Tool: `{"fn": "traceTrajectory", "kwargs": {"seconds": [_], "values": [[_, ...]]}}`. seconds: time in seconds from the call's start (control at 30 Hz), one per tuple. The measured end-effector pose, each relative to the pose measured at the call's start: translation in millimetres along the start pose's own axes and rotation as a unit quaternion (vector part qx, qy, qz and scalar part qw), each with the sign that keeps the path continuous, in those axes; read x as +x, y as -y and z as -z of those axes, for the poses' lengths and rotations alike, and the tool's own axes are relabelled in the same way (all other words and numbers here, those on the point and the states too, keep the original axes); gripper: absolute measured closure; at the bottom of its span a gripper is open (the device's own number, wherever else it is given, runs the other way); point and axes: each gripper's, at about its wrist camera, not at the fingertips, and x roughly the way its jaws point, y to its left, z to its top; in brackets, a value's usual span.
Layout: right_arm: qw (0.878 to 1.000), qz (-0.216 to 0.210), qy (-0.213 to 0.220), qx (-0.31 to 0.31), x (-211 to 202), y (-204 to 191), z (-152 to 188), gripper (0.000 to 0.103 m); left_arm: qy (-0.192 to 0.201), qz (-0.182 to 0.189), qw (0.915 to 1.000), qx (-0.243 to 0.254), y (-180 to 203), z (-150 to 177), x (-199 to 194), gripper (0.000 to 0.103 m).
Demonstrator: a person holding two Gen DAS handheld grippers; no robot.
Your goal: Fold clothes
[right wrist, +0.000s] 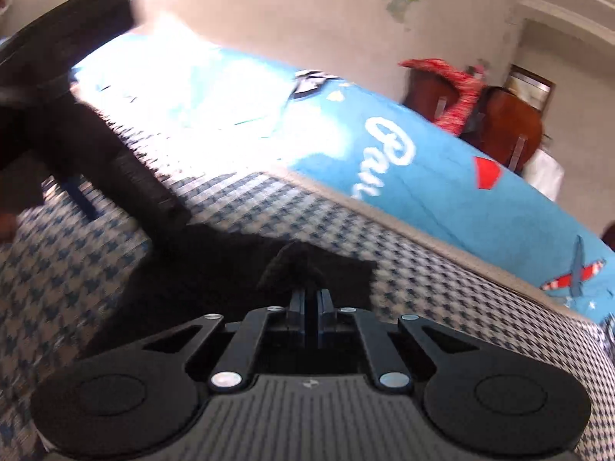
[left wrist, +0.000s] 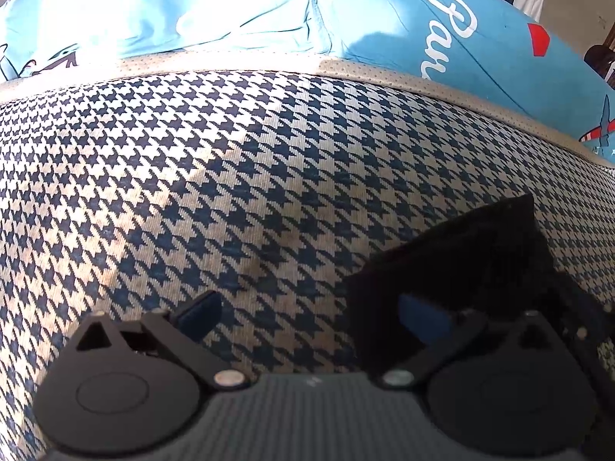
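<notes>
We see the black garment [right wrist: 200,269] lying on the houndstooth cover [left wrist: 230,176], near its edge. R gripper [right wrist: 310,299] is clamped on a bunched bit of it, jaws fully together. L gripper [left wrist: 307,311] is spread wide, nothing held; its right finger sits against the black cloth. Behind is blue bedding [right wrist: 442,176], white script legible only as "Pau", rest cut off.

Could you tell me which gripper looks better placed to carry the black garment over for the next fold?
Right, probably: the right gripper is shut on the black garment, while the left gripper is open over the houndstooth cover.
</notes>
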Motion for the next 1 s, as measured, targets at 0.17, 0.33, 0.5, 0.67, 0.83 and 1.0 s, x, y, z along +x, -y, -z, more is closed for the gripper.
{"fn": "traceTrajectory", "kwargs": {"seconds": [0.17,0.33,0.5,0.67,0.83,1.0], "values": [[0.985,0.065,-0.038,0.153,30.4,63.1,-11.7,0.097,-0.001,-0.004,0.9999,0.014,5.9,1.8,2.7,0.001],[0.962,0.051,-0.023,0.267,19.3,105.4,-13.4,0.09,-0.002,-0.001,0.9999,0.015,4.4,2.2,3.8,0.001],[0.96,-0.018,-0.015,0.279,5.8,105.8,-11.1,0.09,0.0,-0.004,0.9999,0.013,5.3,0.1,9.7,0.001],[0.956,-0.098,-0.029,0.274,7.2,95.0,-10.7,0.09,0.004,-0.013,0.9997,0.02,8.8,-2.2,20.0,0.0],[0.957,-0.143,-0.05,0.248,15.8,76.4,-11.5,0.09,0.003,-0.016,0.9996,0.025,10.2,-2.1,27.7,0.0],[0.96,-0.117,-0.088,0.239,41.3,62.0,-9.8,0.09,0.021,-0.026,0.9983,0.048,20.7,-4.5,36.2,0.0]]}}
